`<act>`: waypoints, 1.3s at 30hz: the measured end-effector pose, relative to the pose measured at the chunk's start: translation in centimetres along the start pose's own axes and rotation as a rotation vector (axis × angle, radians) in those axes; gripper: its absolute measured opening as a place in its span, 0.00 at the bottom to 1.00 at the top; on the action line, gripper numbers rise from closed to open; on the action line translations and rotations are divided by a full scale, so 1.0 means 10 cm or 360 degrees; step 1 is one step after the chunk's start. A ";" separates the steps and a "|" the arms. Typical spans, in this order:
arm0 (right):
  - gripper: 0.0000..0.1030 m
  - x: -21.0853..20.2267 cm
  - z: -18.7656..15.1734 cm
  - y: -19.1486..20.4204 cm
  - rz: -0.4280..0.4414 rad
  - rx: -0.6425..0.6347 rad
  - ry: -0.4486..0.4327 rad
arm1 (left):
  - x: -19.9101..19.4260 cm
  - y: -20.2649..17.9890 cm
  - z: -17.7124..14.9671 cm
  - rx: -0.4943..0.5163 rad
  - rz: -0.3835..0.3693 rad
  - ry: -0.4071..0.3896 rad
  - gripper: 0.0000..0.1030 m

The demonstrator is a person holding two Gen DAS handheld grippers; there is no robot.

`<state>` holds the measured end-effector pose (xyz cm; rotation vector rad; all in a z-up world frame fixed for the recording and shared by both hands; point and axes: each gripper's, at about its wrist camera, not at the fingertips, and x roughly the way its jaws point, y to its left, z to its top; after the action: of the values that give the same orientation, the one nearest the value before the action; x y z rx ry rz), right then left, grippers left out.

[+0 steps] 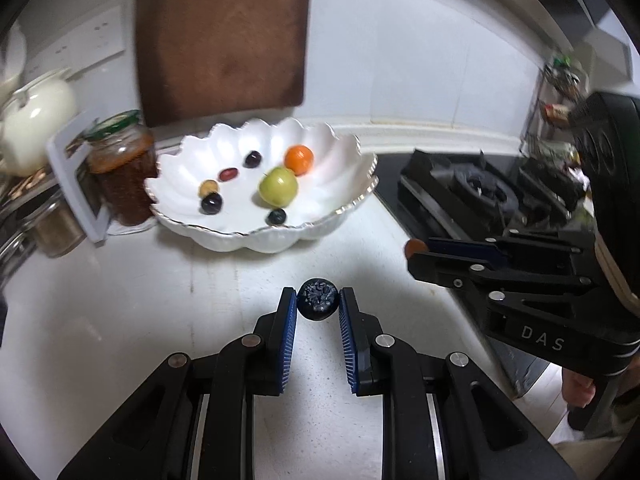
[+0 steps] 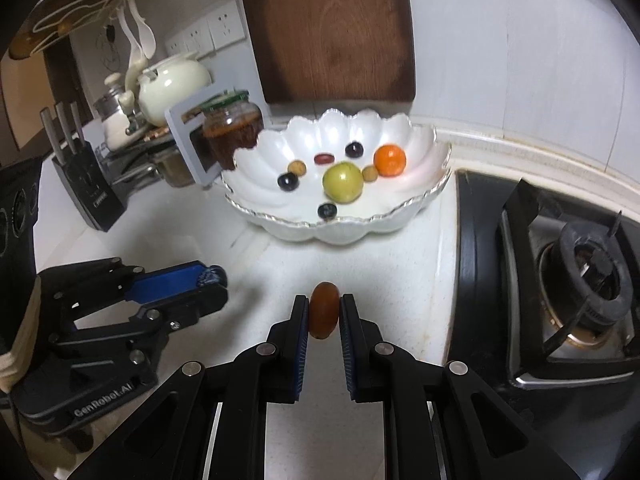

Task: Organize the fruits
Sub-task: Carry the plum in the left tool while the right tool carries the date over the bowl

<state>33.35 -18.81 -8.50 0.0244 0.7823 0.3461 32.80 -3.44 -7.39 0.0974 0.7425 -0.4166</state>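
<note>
Left gripper [image 1: 318,300] clamps dark wrinkled blueberry [image 1: 318,299]; right gripper [image 2: 324,312] clamps brown oval date [image 2: 324,311]; release gently low inside scalloped white bowl [image 2: 420,140].

Wooden cutting board [image 2: 332,28] cut off at twelve o'clock and blurred, spice rack [image 1: 560,108] at two o'clock smeared beyond reading, small tan fruit [image 2: 370,173] half hidden behind green fruit [image 2: 343,182], jar [image 2: 232,132] partly behind white frame [image 2: 188,140].
</note>
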 end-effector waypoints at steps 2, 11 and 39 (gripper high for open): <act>0.16 -0.07 0.04 0.01 -0.0005 -0.0004 -0.0036 | -0.08 0.01 0.03 -0.0031 0.0023 -0.0031 0.22; 0.16 -0.33 0.19 0.03 -0.0017 -0.0024 -0.0191 | -0.38 0.03 0.17 -0.0111 0.0107 -0.0180 0.22; 0.16 -0.33 0.83 -0.11 -0.0144 -0.0029 -0.0434 | -0.32 0.27 0.81 -0.0236 0.0313 -0.0352 0.22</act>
<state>37.23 -19.99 -0.51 0.0184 0.5085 0.2577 36.96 -1.76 0.53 -0.0153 0.5378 -0.1802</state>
